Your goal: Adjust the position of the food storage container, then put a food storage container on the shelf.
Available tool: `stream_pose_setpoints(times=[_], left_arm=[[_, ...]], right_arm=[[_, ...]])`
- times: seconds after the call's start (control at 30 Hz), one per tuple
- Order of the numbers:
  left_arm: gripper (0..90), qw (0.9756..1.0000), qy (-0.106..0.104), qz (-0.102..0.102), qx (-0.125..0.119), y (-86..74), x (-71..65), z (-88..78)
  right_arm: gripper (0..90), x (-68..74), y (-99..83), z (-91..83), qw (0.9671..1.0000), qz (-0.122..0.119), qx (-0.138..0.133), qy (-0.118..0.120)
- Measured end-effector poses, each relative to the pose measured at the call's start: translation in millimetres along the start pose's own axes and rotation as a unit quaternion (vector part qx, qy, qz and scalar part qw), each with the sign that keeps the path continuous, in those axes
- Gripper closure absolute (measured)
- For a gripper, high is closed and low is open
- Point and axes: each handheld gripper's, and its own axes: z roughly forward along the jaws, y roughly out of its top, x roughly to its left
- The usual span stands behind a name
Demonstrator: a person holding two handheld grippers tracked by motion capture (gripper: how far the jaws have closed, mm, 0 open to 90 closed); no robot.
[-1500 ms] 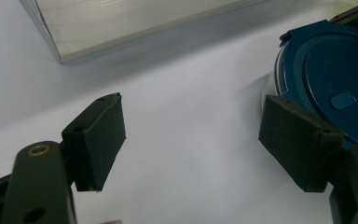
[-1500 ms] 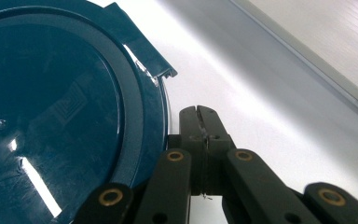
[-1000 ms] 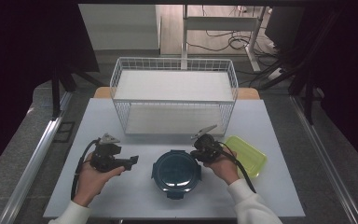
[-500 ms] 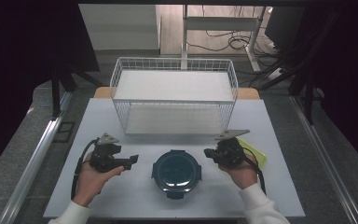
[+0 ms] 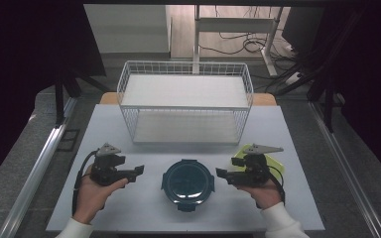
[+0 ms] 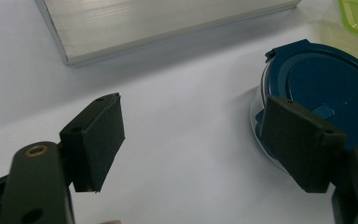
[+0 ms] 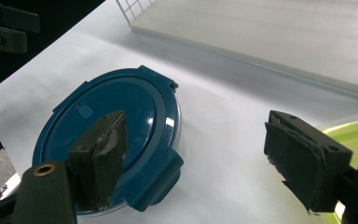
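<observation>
Your right hand hides part of the yellow-green container [image 5: 273, 159] at the lower right of the high view, so its shape is hard to make out. The round dark-blue lidded container [image 5: 187, 181] sits low centre on the smooth white worktop [image 5: 144, 213], with bare room around it. Your left gripper [image 5: 138, 172] holds its fingers wide and empty; your right gripper [image 5: 220, 173] has just been opening, nothing between its fingers. The white wire basket [image 5: 186, 106] stands above.

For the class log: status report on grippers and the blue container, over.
Left gripper open, empty. Right gripper jaws just opened, empty, off the blue container. Lid on, container between both. Nothing in the way.
</observation>
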Motion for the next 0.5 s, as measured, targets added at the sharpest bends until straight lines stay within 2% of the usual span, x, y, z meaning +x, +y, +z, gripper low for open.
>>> stream_pose_setpoints(times=[0.23, 0.27, 0.43, 0.47, 0.5], left_arm=[[20.5, 0.9999, -0.014, 0.003, -0.007, 3.4, -5.4, 1.4], [20.2, 0.9997, -0.021, 0.002, -0.008, 3.4, -5.4, 2.3], [17.5, 0.9998, -0.019, -0.004, -0.010, 1.3, -3.7, 4.3], [16.7, 0.9995, -0.028, -0.013, -0.007, 0.9, -2.3, 5.3], [15.8, 0.9995, -0.028, -0.013, -0.007, 0.9, -2.3, 5.3]], right_arm=[[19.1, -0.4, -3.7, -5.7, 0.9998, 0.017, -0.006, 0.007], [19.0, -0.6, -5.1, -6.3, 0.9997, 0.021, -0.005, 0.007], [19.0, -2.2, -8.0, -2.7, 0.9995, 0.030, 0.002, 0.011], [18.9, -2.1, -9.4, 0.5, 0.9994, 0.029, 0.009, 0.015], [18.9, -2.1, -9.4, 0.5, 0.9994, 0.029, 0.009, 0.015]])
